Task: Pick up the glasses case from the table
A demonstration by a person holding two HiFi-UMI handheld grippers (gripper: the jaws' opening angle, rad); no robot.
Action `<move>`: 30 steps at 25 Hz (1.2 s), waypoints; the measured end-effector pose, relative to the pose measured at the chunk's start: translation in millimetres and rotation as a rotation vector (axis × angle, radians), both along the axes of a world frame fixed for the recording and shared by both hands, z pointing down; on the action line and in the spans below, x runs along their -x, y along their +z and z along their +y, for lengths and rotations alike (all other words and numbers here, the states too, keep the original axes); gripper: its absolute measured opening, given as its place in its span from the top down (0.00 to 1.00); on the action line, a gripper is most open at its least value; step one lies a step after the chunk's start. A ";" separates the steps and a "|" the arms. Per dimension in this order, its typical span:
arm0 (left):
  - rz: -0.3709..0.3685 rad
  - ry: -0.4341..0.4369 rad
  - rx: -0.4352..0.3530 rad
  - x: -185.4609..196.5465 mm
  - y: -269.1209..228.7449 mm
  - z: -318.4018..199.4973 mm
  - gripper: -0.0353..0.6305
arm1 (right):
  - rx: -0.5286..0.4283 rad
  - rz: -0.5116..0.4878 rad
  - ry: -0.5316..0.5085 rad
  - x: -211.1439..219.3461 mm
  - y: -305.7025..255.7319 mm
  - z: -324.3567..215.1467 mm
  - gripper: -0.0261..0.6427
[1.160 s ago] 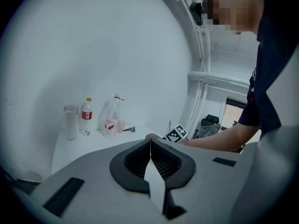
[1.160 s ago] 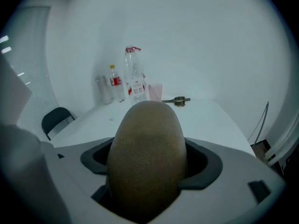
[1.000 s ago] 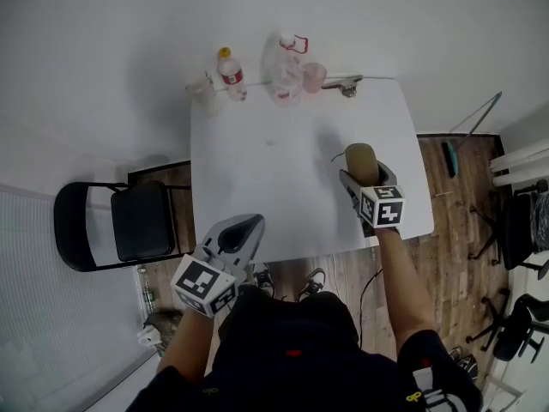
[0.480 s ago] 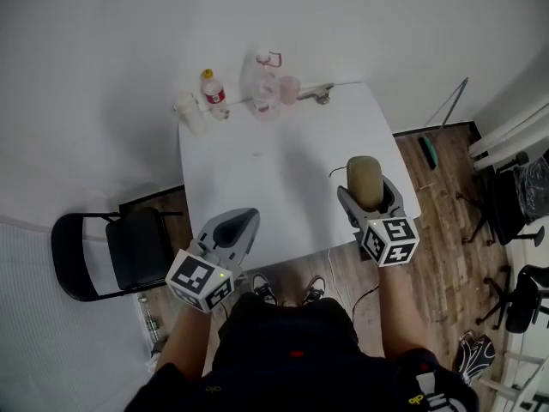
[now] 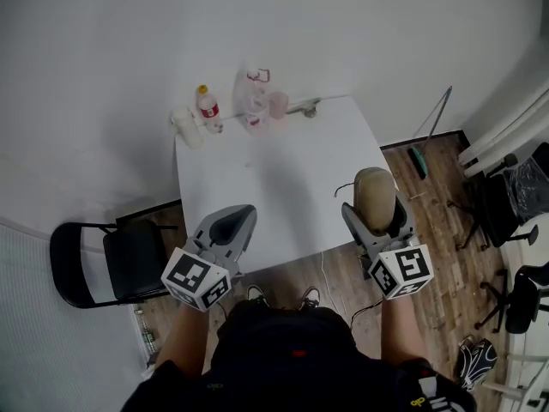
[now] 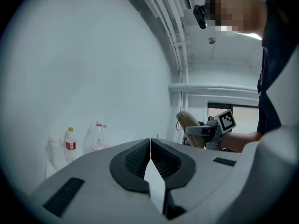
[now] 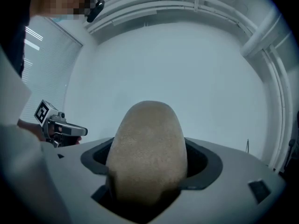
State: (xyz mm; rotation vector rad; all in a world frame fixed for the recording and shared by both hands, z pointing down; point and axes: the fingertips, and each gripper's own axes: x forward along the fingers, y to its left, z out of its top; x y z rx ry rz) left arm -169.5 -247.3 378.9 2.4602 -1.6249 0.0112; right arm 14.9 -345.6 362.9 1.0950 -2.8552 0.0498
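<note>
White walls and a wood floor [image 5: 433, 200] are seen around a white table [image 5: 257, 178], along whose far edge a row of bottles [image 5: 232, 110] is lined up; a black folding chair [image 5: 103, 260] is placed to the table's left. Compared with a second ago, the glasses case [image 5: 375, 194] has been raised further off the tabletop and drawn back toward the person. It is now held above the table's near right corner, with the marker cube [image 5: 401, 269] over the floor. The right gripper [image 5: 376, 213] is clamped on the tan case, whose rounded end is seen standing up between the jaws in the right gripper view [image 7: 147, 148]. The left gripper [image 5: 233, 220] is kept at the table's near edge as before. Its jaws are pressed fully together, and nothing is held between them.
</note>
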 end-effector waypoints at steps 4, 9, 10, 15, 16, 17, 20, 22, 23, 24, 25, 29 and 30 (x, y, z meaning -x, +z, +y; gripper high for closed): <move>-0.004 -0.001 -0.021 -10.9 -12.9 4.1 0.91 | -0.046 0.000 0.008 -14.4 -17.2 6.6 0.34; -0.017 -0.002 -0.041 -16.3 -24.3 2.0 0.91 | -0.059 -0.004 0.011 -20.7 -23.9 2.3 0.34; -0.019 -0.004 -0.043 -16.5 -25.6 2.4 0.91 | -0.061 -0.008 0.009 -20.8 -25.0 2.6 0.34; -0.022 -0.009 -0.044 -17.0 -25.7 1.7 0.91 | -0.078 -0.001 0.000 -19.4 -31.1 3.8 0.34; -0.022 -0.011 -0.043 -17.5 -25.7 1.1 0.91 | -0.082 -0.004 -0.007 -19.0 -32.1 4.1 0.34; -0.022 -0.013 -0.042 -17.8 -25.6 0.6 0.91 | -0.084 -0.006 -0.013 -18.7 -32.7 4.2 0.34; -0.022 -0.015 -0.045 -17.0 -25.7 -0.9 0.91 | -0.085 0.000 -0.016 -17.1 -32.3 2.8 0.34; -0.021 -0.017 -0.044 -15.9 -25.2 -1.0 0.91 | -0.089 0.015 -0.004 -16.8 -31.8 1.6 0.34; -0.021 -0.019 -0.043 -15.5 -24.8 -0.7 0.91 | -0.093 0.027 0.005 -17.1 -31.5 1.1 0.34; -0.021 -0.021 -0.043 -15.3 -24.5 -0.4 0.91 | -0.096 0.036 0.010 -17.1 -31.2 0.9 0.34; -0.021 -0.023 -0.045 -15.1 -24.3 -0.2 0.91 | -0.098 0.039 0.009 -16.6 -30.9 1.3 0.34; -0.024 -0.026 -0.051 -14.6 -22.7 -0.2 0.91 | -0.105 0.035 -0.013 -13.2 -29.2 3.9 0.34; -0.024 -0.027 -0.051 -14.5 -22.1 -0.5 0.91 | -0.106 0.035 -0.018 -12.4 -28.7 4.5 0.34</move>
